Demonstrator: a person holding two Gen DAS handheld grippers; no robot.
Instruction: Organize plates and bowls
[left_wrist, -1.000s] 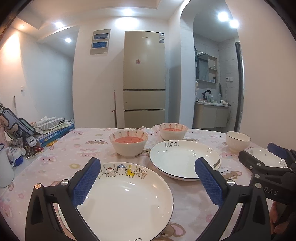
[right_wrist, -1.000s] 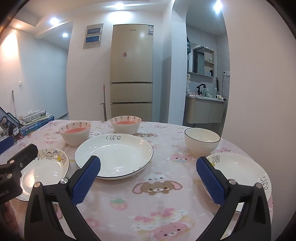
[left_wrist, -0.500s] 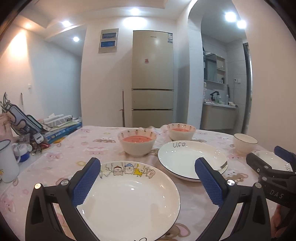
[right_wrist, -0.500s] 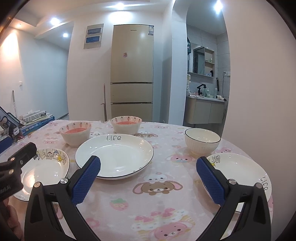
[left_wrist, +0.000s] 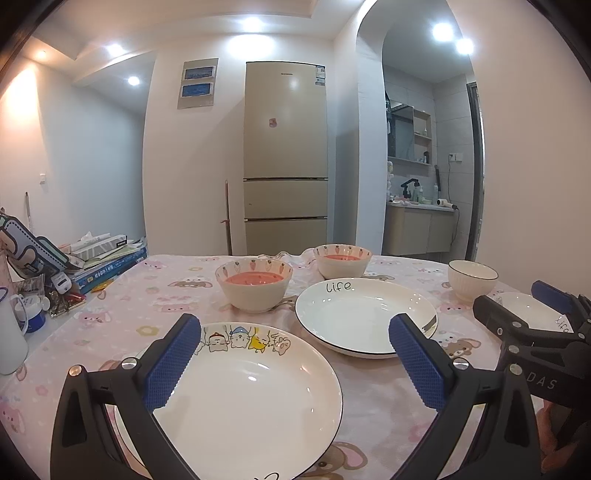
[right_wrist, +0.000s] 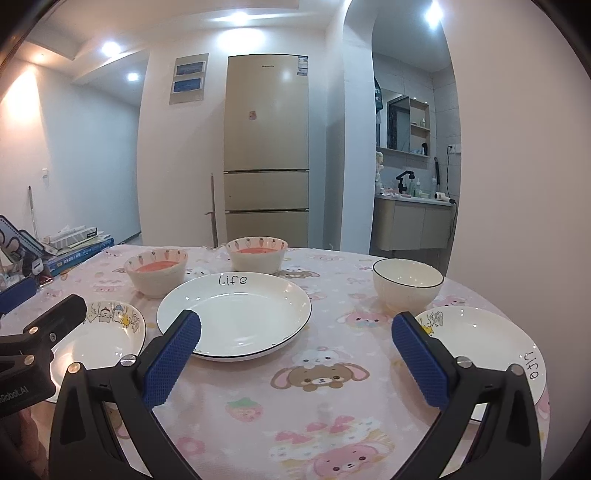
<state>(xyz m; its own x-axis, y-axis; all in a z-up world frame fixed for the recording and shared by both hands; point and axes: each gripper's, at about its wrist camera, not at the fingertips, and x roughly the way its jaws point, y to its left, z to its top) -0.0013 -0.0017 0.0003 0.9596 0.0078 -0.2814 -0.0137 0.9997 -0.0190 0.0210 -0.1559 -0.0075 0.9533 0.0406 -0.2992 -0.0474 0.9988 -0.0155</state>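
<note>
Blue ribbed pads line both pairs of jaws, and both stand wide apart with nothing between them. Your left gripper (left_wrist: 293, 354) hovers low over the near white ceramic plate with cartoon animals along its rim (left_wrist: 236, 398), which suggests that plate is your first pick. Your right gripper (right_wrist: 295, 350) hangs above bare pink cartoon-print tablecloth on the table (right_wrist: 321, 402), between the large white shallow plate lettered "Life" (right_wrist: 234, 319) ahead to the left and a smaller white plate with the same lettering (right_wrist: 487, 347) at your right, near the table's edge.

Nothing is stacked yet; every dish lies apart. Beyond the plates stand two cream bowls with carrot-pattern rims and pink insides (left_wrist: 254, 290) (left_wrist: 342, 261), and to the right a plain white ribbed bowl with a dark rim (right_wrist: 407, 284).

The plates lie flat, so I judge their thin rims will be hard to get under. A pile of books and clutter (left_wrist: 96, 262) crowds the left edge of the table. A tall beige refrigerator (left_wrist: 286, 158) stands behind.
</note>
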